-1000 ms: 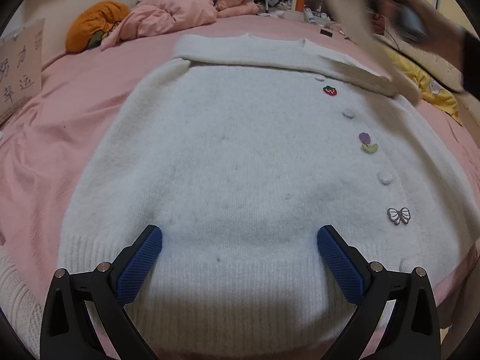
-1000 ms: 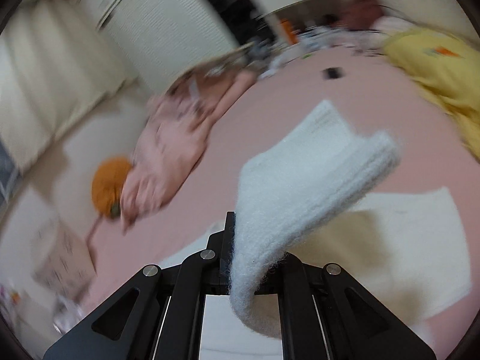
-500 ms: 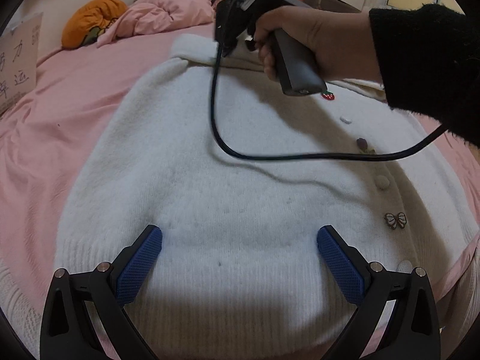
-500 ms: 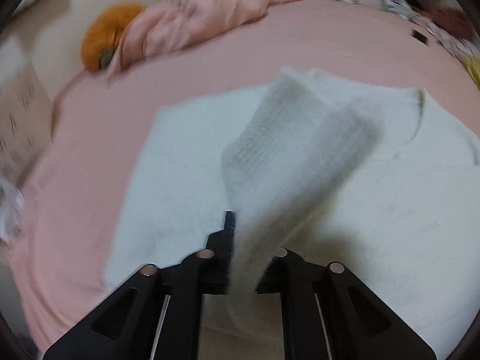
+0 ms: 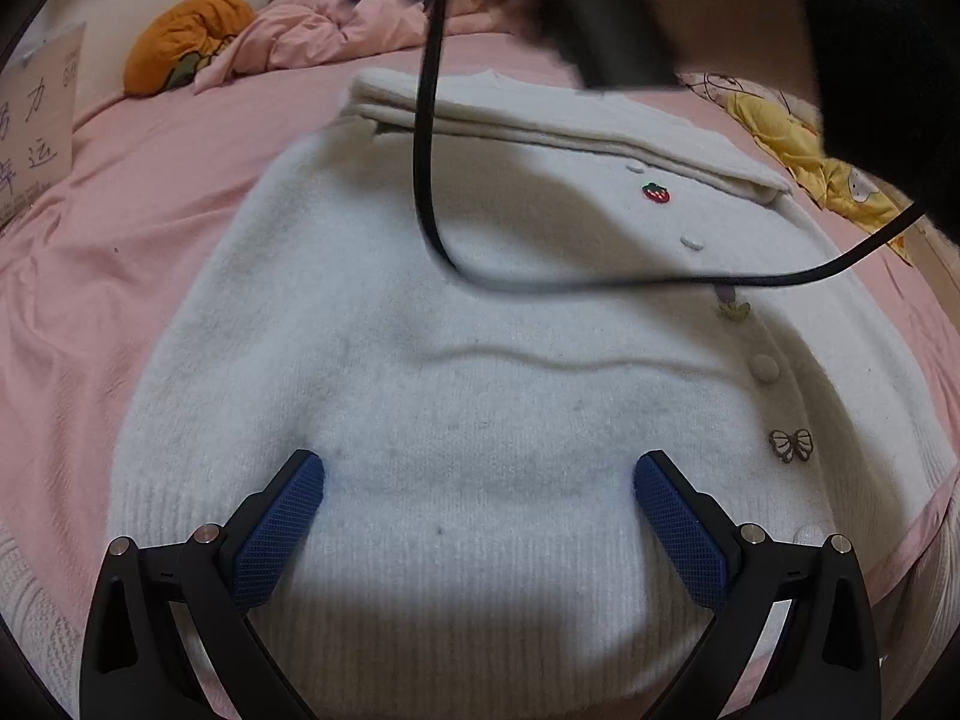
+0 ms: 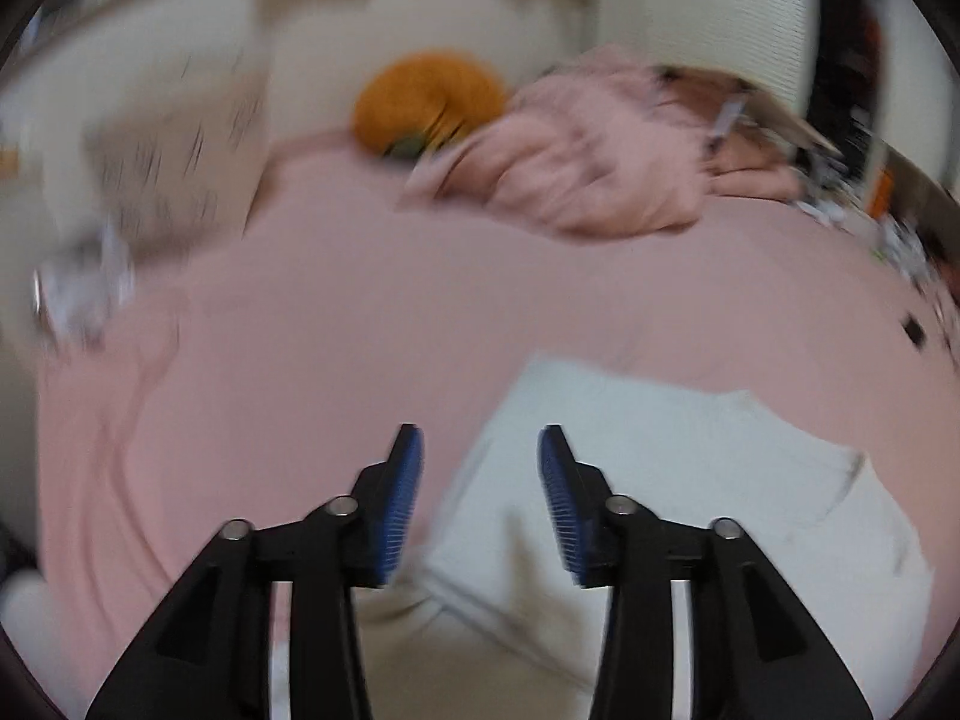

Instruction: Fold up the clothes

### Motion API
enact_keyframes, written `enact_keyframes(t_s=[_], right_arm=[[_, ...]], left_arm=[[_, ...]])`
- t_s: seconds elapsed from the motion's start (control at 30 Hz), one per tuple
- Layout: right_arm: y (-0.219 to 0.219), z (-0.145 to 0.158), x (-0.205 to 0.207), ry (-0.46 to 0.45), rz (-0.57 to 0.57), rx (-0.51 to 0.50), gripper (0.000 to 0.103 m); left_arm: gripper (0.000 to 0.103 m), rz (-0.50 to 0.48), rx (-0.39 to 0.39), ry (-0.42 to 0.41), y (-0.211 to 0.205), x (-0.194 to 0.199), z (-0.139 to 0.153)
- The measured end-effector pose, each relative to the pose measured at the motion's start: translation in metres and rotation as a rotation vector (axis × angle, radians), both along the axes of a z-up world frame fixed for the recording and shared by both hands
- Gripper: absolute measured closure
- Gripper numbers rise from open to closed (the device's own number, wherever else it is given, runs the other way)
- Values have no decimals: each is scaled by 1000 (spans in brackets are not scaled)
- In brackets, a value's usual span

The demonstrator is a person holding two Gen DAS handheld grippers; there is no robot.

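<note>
A fluffy white knit cardigan (image 5: 480,360) lies spread flat on a bed covered with a pink sheet (image 5: 120,228), its ribbed hem nearest and its collar farthest. It looks soft, thick and floppy, light enough to lift by one edge but likely to sag and stretch, so the firmer ribbed hem or a folded edge seems the best place to take hold. Its button band runs down one side with small decorations: a butterfly (image 5: 790,445) low down, a strawberry (image 5: 656,192) higher up.

The left gripper (image 5: 480,516) hovers over the hem with its blue-padded jaws spread wide; the knit lies beneath and between them, and nothing is pinched.

Farther up, a sleeve (image 5: 558,126) lies folded across the chest just below the collar. Above it, a hand in a black sleeve carries the right gripper's handle (image 5: 606,30), its black cable (image 5: 432,180) looping over the cardigan.

The right gripper (image 6: 480,474) has just been opening its jaws; they now stand apart and empty, over the cardigan's far corner, with pink sheet under the left jaw and white knit under the right.

Beyond, in a blurred view, sit an orange pumpkin-shaped cushion (image 6: 429,105) and a crumpled pink quilt (image 6: 600,168).
</note>
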State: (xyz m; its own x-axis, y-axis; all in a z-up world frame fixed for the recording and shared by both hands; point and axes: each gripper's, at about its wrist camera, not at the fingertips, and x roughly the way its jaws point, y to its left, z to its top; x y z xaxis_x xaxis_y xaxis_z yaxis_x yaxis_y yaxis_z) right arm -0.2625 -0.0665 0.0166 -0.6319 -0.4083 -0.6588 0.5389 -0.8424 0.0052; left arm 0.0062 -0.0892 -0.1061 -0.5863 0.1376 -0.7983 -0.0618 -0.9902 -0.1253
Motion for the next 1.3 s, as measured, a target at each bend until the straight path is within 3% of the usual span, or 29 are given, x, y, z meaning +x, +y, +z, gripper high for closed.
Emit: enact_keyframes(t_s=[0.03, 0.13, 0.23, 0.3, 0.4, 0.47, 0.53, 0.6, 0.7, 0.8, 0.87, 0.93, 1.03, 1.13, 1.23, 1.3], right_arm=[[22, 1, -7, 18, -74, 0, 18], [85, -8, -27, 9, -285, 37, 17], [139, -59, -53, -193, -439, 52, 17], [151, -95, -63, -280, -452, 104, 15], [155, -105, -56, -225, -406, 106, 14], [168, -89, -50, -197, -427, 27, 14], [187, -71, -38, -117, -464, -9, 13], [207, -58, -30, -51, -504, -15, 13], [237, -60, -33, -80, -537, 0, 13], [262, -76, -29, -138, -546, 5, 14], [275, -100, -31, -224, -556, 24, 14], [280, -102, -31, -218, -538, 8, 14], [280, -88, -32, -200, -517, 2, 14], [286, -67, -36, -100, -518, -38, 14], [296, -77, -59, -166, -547, -50, 14], [301, -98, -64, -225, -538, -61, 14]], left_arm=[[0, 0, 0, 1, 0, 0, 0], [0, -2, 0, 1, 0, 0, 0], [0, -7, 9, -2, -3, 0, 1], [0, -2, 36, -1, -7, -1, 5], [0, 45, 100, 19, -20, -3, 21], [0, 86, 122, 63, -31, -10, 43], [0, 94, 131, 158, -39, -27, 72], [0, 34, 103, 210, -31, -68, 91], [0, -59, 77, 250, -14, -143, 110], [0, -47, 93, 166, -1, -226, 89], [0, 25, 105, 30, -5, -268, 49], [4, 84, 104, -82, -14, -293, 11], [4, 45, -28, -44, 3, -294, 19], [3, 15, -11, 70, 17, -291, 51], [1, 61, -79, 36, 10, -312, 39], [1, 90, -56, -54, -1, -324, 7]])
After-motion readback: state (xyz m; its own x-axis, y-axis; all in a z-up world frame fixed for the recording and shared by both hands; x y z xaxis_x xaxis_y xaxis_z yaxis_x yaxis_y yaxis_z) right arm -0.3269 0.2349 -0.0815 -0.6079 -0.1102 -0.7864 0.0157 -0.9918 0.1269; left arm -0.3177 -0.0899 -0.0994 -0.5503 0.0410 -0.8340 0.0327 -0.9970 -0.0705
